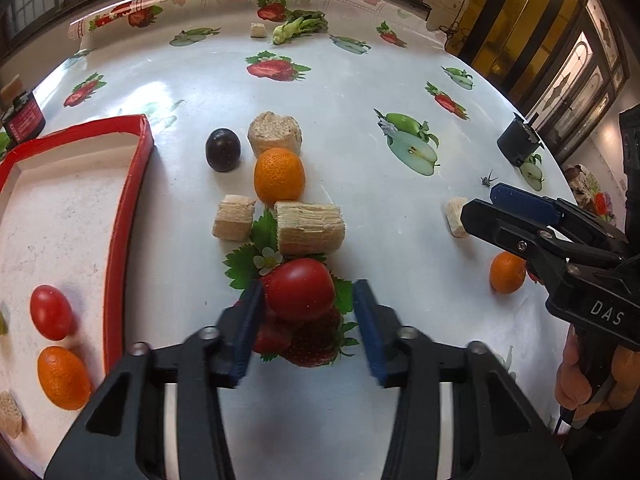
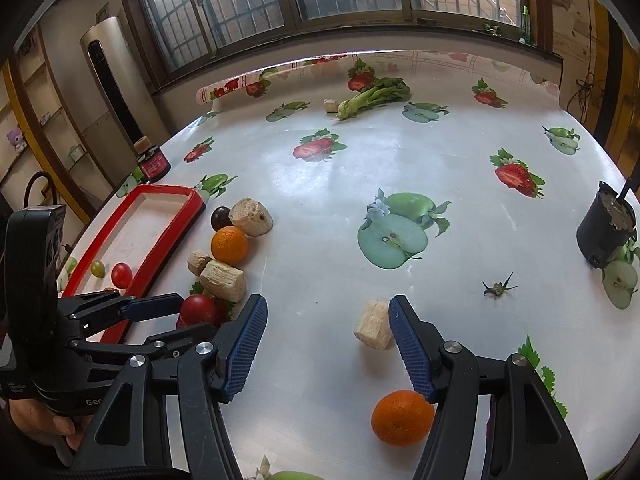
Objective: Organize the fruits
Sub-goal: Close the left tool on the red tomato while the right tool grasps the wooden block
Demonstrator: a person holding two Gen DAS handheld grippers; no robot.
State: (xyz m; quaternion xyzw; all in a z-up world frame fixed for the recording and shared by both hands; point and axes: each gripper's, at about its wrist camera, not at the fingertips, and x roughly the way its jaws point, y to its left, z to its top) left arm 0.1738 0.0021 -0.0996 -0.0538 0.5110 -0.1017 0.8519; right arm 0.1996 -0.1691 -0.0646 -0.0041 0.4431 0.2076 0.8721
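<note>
Left wrist view: the left gripper (image 1: pixel 308 320) brackets the round red cherry tomato (image 1: pixel 300 294), probably not yet pinching; squeeze gently, then carry it toward nine o'clock into the red-rimmed white tray (image 1: pixel 128 200). The right gripper (image 2: pixel 328 344) stands open.

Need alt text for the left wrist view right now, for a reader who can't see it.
The left gripper straddles a red tomato on a fruit-print tablecloth, its left pad at the fruit, the right pad apart. Beyond lie an orange, a plum and beige chunks; a red tray at left holds fruit.
</note>
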